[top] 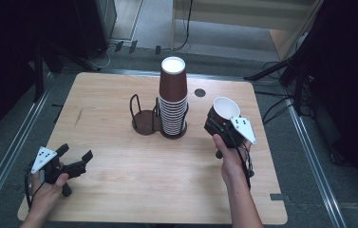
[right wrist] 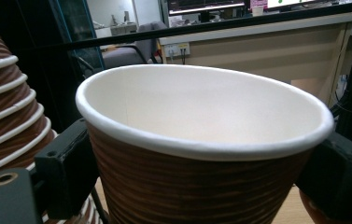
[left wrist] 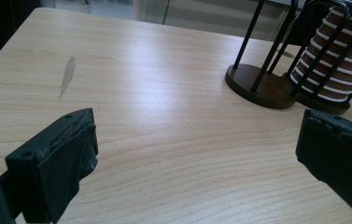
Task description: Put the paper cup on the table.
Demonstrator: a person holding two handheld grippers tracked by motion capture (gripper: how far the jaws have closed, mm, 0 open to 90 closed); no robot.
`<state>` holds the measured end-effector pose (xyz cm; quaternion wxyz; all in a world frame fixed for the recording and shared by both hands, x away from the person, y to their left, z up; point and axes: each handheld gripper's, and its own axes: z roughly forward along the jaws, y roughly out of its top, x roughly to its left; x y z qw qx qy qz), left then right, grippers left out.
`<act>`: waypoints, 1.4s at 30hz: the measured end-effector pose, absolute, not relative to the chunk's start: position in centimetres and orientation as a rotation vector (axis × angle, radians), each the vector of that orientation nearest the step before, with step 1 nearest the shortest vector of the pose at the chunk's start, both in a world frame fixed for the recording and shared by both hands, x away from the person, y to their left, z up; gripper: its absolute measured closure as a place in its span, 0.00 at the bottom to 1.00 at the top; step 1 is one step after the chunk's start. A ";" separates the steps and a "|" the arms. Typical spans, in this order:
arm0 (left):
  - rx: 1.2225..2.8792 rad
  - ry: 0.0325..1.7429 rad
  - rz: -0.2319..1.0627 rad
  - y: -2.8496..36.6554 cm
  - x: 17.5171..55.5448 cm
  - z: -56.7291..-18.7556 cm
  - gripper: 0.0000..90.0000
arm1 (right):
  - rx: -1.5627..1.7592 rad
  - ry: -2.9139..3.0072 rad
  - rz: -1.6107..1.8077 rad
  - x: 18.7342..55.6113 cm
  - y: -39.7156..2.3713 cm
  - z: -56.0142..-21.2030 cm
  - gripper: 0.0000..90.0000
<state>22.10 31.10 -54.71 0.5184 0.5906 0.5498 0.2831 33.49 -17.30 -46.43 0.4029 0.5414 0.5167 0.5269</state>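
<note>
Above the wooden table (top: pixel 119 156), the right gripper (top: pixel 220 124) clamps a paper cup (top: pixel 226 108) between its jaws — left gripper (top: pixel 74 159) gapes.

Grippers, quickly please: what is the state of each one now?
Left gripper: open, holding nothing, above the table.
Right gripper: closed on a brown paper cup, mouth up, beside the cup stack.

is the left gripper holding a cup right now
No, the left gripper is open with bare table between its jaws; the right gripper holds the cup.
</note>
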 end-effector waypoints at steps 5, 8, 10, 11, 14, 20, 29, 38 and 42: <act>1.432 1.318 0.679 31.1 22.1 -54.8 0.00 | 1.361 1.291 1.288 34.3 -17.5 -46.9 0.12; 1.436 1.315 0.673 31.0 22.0 -54.8 0.00 | 1.382 1.271 1.255 34.9 -17.6 -47.3 0.12; 1.432 1.316 0.669 31.1 22.0 -54.7 0.00 | 1.387 1.260 1.243 35.2 -17.8 -47.6 0.12; 1.430 1.315 0.670 31.1 22.0 -54.7 0.00 | 1.385 1.260 1.235 35.3 -17.8 -47.8 0.12; 1.438 1.312 0.662 31.1 21.9 -54.7 0.00 | 1.395 1.242 1.212 35.9 -18.1 -48.3 0.12; 1.444 1.319 0.662 31.0 21.9 -54.6 0.00 | 1.391 1.235 1.203 37.1 -18.4 -49.3 0.12; 1.444 1.336 0.660 31.1 21.8 -54.6 0.02 | 1.333 1.261 1.162 38.1 -18.5 -50.5 0.11; 1.441 1.356 0.664 31.2 21.9 -54.6 0.06 | 1.260 1.353 1.102 38.7 -17.9 -52.3 0.11; 1.455 1.366 0.720 30.8 22.1 -54.8 0.01 | 1.266 1.350 1.105 38.7 -18.0 -52.7 0.11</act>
